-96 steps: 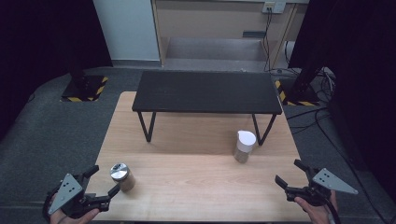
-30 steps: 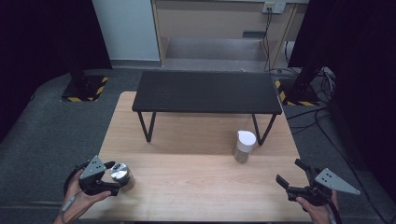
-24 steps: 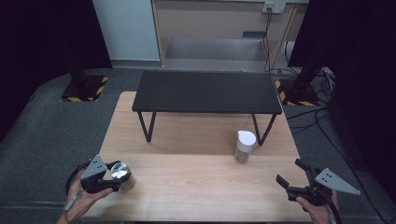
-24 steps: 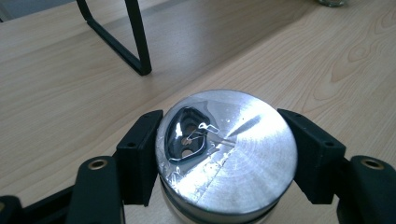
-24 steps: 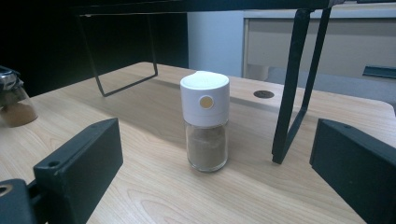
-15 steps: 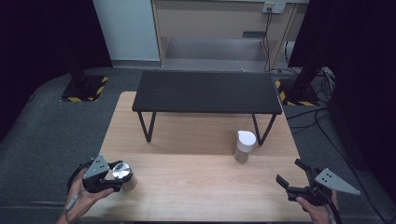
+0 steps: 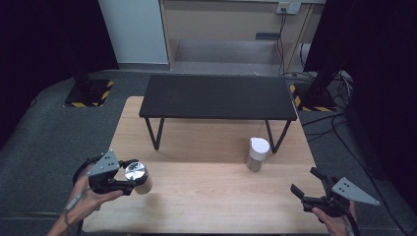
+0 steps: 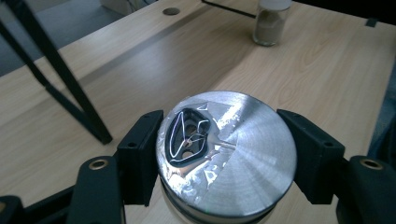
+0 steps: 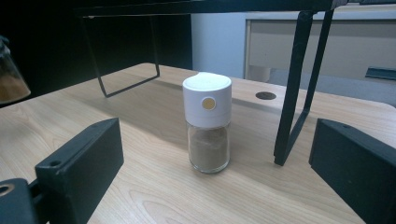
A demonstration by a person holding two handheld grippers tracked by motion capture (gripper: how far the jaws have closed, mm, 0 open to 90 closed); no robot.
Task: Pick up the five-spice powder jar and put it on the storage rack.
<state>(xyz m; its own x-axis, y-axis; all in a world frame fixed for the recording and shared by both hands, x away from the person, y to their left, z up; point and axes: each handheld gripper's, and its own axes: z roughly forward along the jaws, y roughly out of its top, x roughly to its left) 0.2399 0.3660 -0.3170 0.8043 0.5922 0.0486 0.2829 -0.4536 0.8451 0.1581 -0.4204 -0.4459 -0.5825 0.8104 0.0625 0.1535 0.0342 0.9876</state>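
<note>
A glass jar with a shiny silver lid stands near the left front of the wooden table. My left gripper is shut on the jar, its jaws pressing both sides of the lid. The jar's brown contents show at the left edge of the right gripper view. A white-capped spice jar with brown powder stands upright on the right half of the table. My right gripper is open near the front right corner, pointing at the spice jar from some distance.
A low black shelf on thin metal legs spans the far half of the table; one leg stands just right of the spice jar. A cable hole lies behind it. Grey floor and dark stands surround the table.
My left gripper came in from the front left corner and closed on the silver-lidded jar, which has since shifted slightly right and up. The right gripper stayed put.
</note>
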